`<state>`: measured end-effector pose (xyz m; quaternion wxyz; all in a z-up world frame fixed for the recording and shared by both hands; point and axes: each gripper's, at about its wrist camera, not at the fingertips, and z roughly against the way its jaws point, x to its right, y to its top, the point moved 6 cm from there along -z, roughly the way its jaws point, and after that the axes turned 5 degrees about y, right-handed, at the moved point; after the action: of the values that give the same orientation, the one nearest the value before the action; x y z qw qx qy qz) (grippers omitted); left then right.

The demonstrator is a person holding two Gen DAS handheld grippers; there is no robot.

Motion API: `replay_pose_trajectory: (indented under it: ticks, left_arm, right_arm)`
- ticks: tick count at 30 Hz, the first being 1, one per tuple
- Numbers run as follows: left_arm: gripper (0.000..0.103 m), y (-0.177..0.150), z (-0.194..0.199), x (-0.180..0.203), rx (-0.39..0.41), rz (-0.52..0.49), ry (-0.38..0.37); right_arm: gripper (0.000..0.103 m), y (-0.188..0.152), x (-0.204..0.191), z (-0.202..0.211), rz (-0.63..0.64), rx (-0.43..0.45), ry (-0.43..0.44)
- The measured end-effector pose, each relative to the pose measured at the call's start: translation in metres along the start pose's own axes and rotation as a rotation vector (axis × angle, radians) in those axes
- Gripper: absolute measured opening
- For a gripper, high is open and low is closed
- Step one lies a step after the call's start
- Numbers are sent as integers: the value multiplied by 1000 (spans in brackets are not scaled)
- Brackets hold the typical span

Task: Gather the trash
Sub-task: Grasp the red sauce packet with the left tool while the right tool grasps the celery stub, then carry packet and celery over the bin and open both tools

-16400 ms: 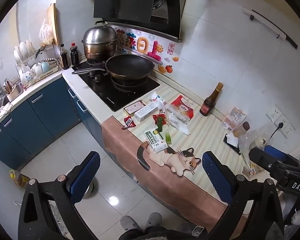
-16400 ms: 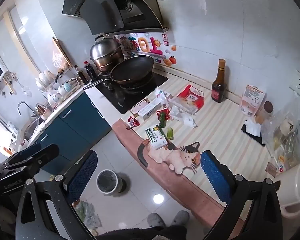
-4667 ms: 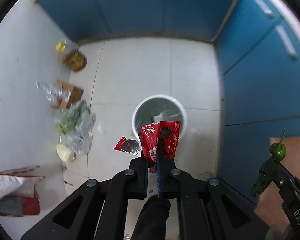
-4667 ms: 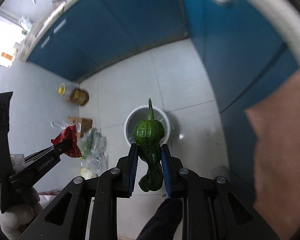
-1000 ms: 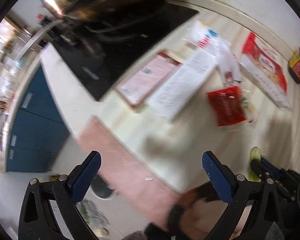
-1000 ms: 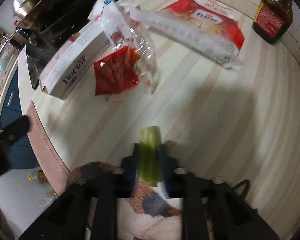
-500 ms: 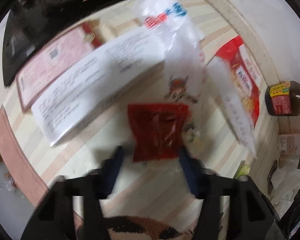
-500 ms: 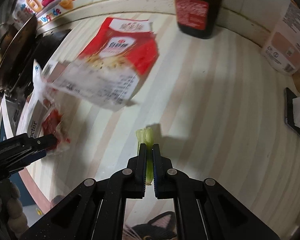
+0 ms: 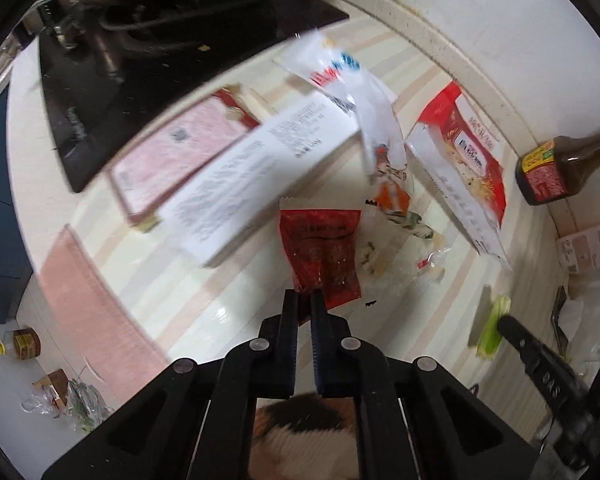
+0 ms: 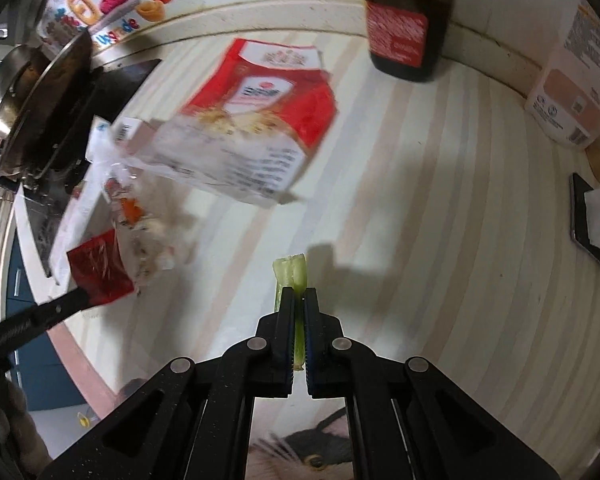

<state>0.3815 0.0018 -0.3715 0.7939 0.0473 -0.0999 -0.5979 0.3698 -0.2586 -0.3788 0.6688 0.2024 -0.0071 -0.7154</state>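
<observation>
Striped countertop, sauce bottle beyond noodle packet.

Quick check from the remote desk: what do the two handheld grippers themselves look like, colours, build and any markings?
Both are matte black plastic. The left gripper and right gripper each have angular linkage arms with silver round rivets and two narrow fingers lined with blue pads. White lettering runs along each one's side, partly legible. No cables or sleeves are clearly visible.

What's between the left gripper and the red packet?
Nothing visible. The left gripper is already shut on the near edge of the red packet. A clear bag lies against the packet's far right side, not in the way.
</observation>
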Motion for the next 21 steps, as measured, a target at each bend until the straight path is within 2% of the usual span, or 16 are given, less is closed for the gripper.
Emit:
replay_pose_trajectory:
  ticks: [7, 13, 21]
  left_arm:
    - [3, -18, 47, -50, 97, 35, 9]
    - [3, -32, 83, -103, 175, 110, 32]
    - [3, -69, 114, -191, 243, 252, 68]
  right_arm:
    - [3, 0, -50, 12, 80, 20, 39]
    - [3, -2, -115, 17, 178, 33, 89]
    - [3, -52, -209, 18, 340, -1, 155]
